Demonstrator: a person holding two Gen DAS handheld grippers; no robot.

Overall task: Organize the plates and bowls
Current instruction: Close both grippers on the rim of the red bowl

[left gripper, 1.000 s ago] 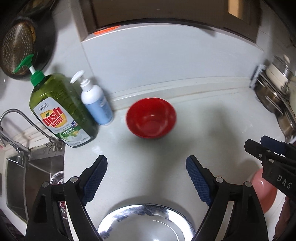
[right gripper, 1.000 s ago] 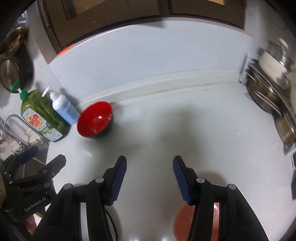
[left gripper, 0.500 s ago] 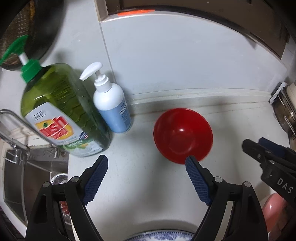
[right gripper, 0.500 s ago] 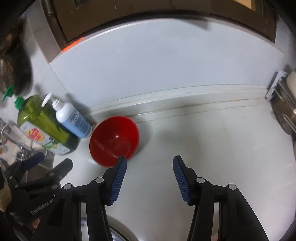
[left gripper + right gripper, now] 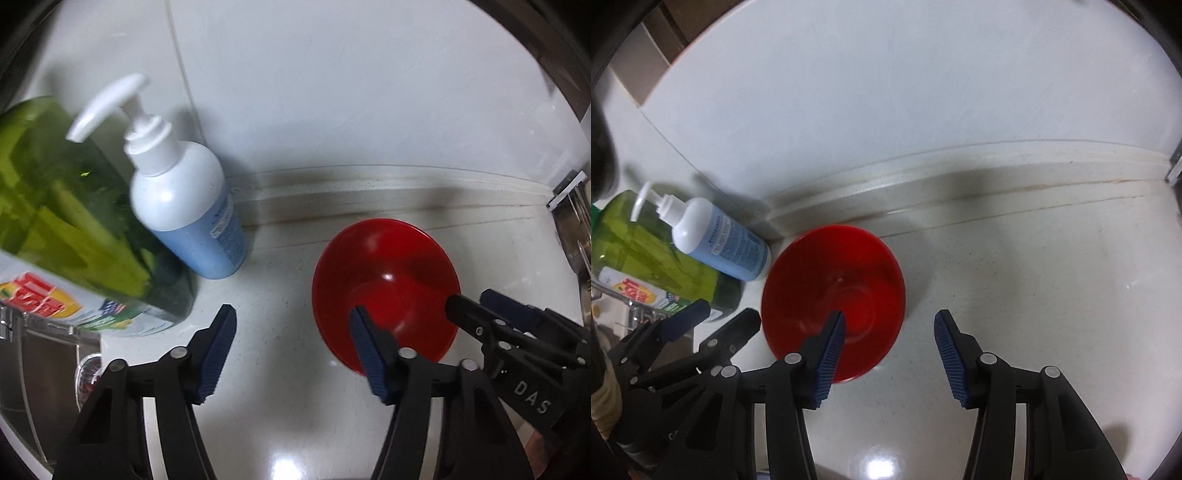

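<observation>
A red bowl [image 5: 384,273] stands upright on the white counter near the back wall, also in the right wrist view [image 5: 834,280]. My left gripper [image 5: 291,325] hangs over its left rim, one finger above the inside and one outside, the jaws closing without touching it. My right gripper [image 5: 890,328] straddles the bowl's right rim the same way, jaws closing, pads clear of it. Each gripper shows in the other's view: the right gripper [image 5: 469,299] at the bowl's right side, the left gripper [image 5: 727,314] at its left.
A green dish soap bottle [image 5: 66,236] and a white and blue pump bottle [image 5: 184,206] stand just left of the bowl. A steel sink [image 5: 37,369] lies at the lower left. Metal kitchenware [image 5: 576,229] sits at the right edge. The wall rises right behind the bowl.
Both grippers have come forward and down onto the red bowl, which now sits under their tips. The left jaws have narrowed. The patterned plate and the pink bowl have left view.
</observation>
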